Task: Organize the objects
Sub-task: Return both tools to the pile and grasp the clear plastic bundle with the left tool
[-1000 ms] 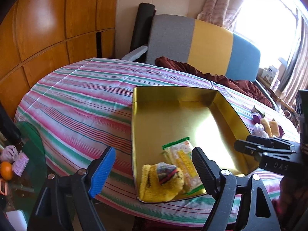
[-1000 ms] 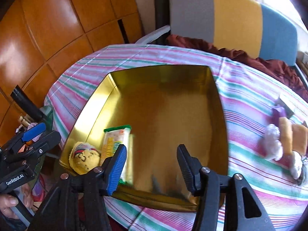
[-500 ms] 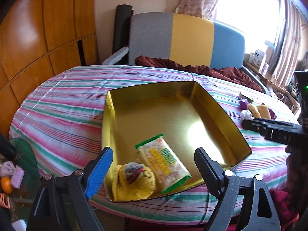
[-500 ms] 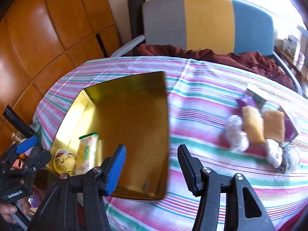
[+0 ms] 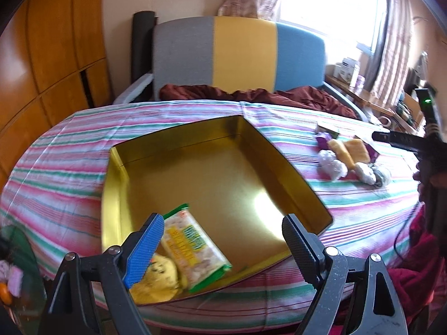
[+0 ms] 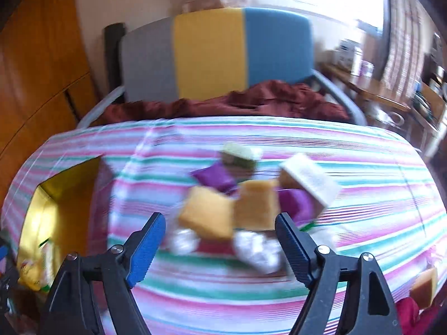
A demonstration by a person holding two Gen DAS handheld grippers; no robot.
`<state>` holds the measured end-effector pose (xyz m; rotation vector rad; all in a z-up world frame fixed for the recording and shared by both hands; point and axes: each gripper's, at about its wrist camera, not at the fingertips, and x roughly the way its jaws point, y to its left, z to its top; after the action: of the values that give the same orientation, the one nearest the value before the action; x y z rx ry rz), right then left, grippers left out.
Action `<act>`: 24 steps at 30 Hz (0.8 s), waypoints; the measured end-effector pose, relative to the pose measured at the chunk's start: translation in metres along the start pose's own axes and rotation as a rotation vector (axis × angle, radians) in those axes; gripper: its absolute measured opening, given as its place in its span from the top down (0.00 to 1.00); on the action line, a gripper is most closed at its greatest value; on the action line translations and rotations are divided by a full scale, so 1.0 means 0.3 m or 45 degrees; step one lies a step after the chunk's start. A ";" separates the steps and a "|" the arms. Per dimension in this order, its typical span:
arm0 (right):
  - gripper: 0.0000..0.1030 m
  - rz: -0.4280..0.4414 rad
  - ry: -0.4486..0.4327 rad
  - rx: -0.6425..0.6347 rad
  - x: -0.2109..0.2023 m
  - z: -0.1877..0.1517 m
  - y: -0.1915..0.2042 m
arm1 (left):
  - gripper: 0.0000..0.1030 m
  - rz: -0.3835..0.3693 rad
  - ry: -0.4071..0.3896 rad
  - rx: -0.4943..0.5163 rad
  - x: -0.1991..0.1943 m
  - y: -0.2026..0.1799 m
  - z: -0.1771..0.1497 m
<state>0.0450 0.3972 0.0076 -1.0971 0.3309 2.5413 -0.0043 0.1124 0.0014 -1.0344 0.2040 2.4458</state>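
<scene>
A striped cloth covers the tabletop [image 5: 69, 150], which fills most of both views. Behind it stands a chair [image 5: 237, 53] with a grey, yellow and blue back, and a dark red blanket [image 5: 251, 95] lies bunched on its seat against the tabletop's far edge.

On the cloth sits a shallow gold tin tray [image 5: 290, 187], open side up, mostly bare inside. In its near corner lie a snack packet [image 5: 192, 248] with green edges and, touching it on the left, a yellow knitted toy [image 5: 156, 279].

Well apart from the tray, to its right, a small heap of loose things rests on the cloth: two yellow sponges [image 6: 206, 215] side by side, purple pouches [image 6: 215, 177] behind and beside them, a white box [image 6: 310, 178] tilted against the heap, and crinkled silvery wrapped lumps [image 6: 257, 248] at the near edge. The right wrist view is blurred, so finer detail is lost.

The left claw [image 5: 220, 248] hangs over the tray's near corner, jaws spread wide and nothing between them; its blue pad sits in front of the packet and toy without pressing on them. The right claw [image 6: 218, 248] hovers over the heap, its jaws having just been opening, now wide, gripping nothing. In the left view it shows at the far right edge, held by a hand [image 5: 427, 164].
</scene>
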 end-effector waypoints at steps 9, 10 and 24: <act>0.20 -0.118 -0.024 0.654 0.033 -0.045 -0.438 | 0.16 -0.138 0.018 0.151 0.065 -0.215 0.074; 0.20 -0.123 -0.016 0.689 0.033 -0.052 -0.458 | 0.16 -0.153 0.025 0.165 0.075 -0.241 0.079; 0.20 -0.010 0.080 0.770 0.065 -0.084 -0.474 | 0.20 -0.278 0.129 0.299 0.254 -0.541 0.187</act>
<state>0.1068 0.5225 -0.0340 -0.9244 1.0244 2.1651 -0.0083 0.3002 -0.0058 -1.0194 0.3807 2.1184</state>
